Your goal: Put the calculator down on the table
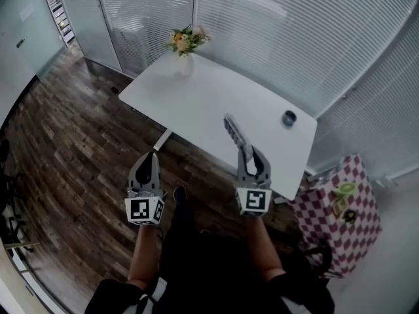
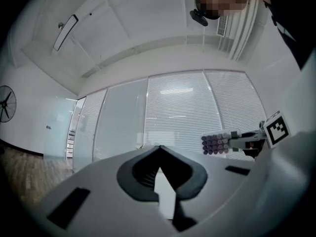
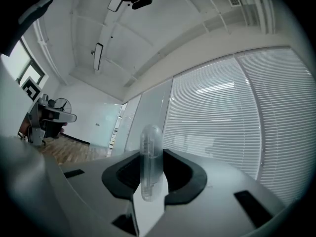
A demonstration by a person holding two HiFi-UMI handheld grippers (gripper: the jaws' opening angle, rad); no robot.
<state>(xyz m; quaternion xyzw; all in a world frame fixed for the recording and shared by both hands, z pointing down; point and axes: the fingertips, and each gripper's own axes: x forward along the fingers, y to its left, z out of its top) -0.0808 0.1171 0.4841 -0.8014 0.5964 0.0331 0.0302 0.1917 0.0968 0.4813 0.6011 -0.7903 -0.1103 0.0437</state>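
- The calculator [image 1: 234, 131] is clamped on edge in the right tool [image 1: 251, 157], over the near edge of the bench [image 1: 196, 103].
- It should go farther in, be laid flat on bare surface, then released.
- The left tool [image 1: 150, 157] is closed and empty, left of the bench.

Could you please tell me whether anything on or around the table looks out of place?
Only the calculator: it stands on edge, clamped in the right gripper, in the air by the near side of the table rather than lying flat. The vase of flowers stands upright, and nothing is spilled.
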